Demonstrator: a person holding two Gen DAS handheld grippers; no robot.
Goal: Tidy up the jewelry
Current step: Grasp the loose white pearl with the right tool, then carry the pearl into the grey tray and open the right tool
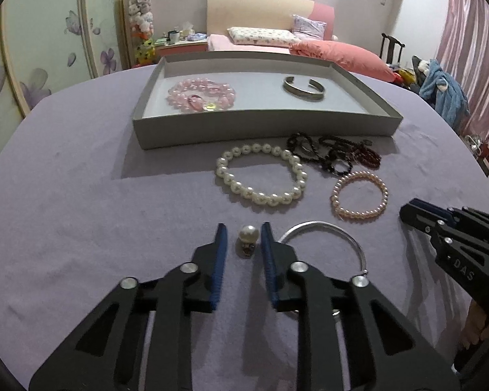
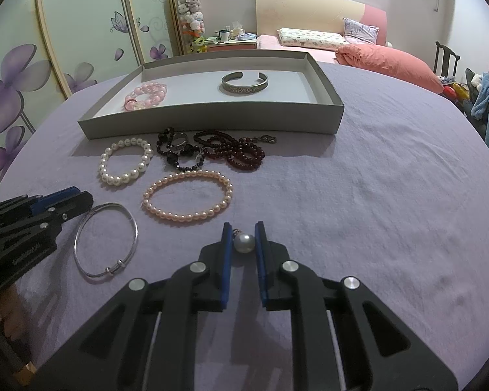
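Purple cloth table (image 2: 375, 179): gray tray (image 2: 212, 120), bracelets (image 2: 187, 197), bangle (image 2: 106, 239).

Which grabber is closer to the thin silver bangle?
Left. The left gripper has its jaws right beside the bangle, at its rim. The right gripper is farther off, on the bangle's other side, with a clear gap between them.

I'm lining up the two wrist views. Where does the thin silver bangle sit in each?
Left wrist: the thin silver bangle is at lower centre-right, partly hidden behind a finger of the left gripper.
Right wrist: it is at lower left, fully visible.
Shared landmark: the pink pearl bracelet lies just beyond it in both.
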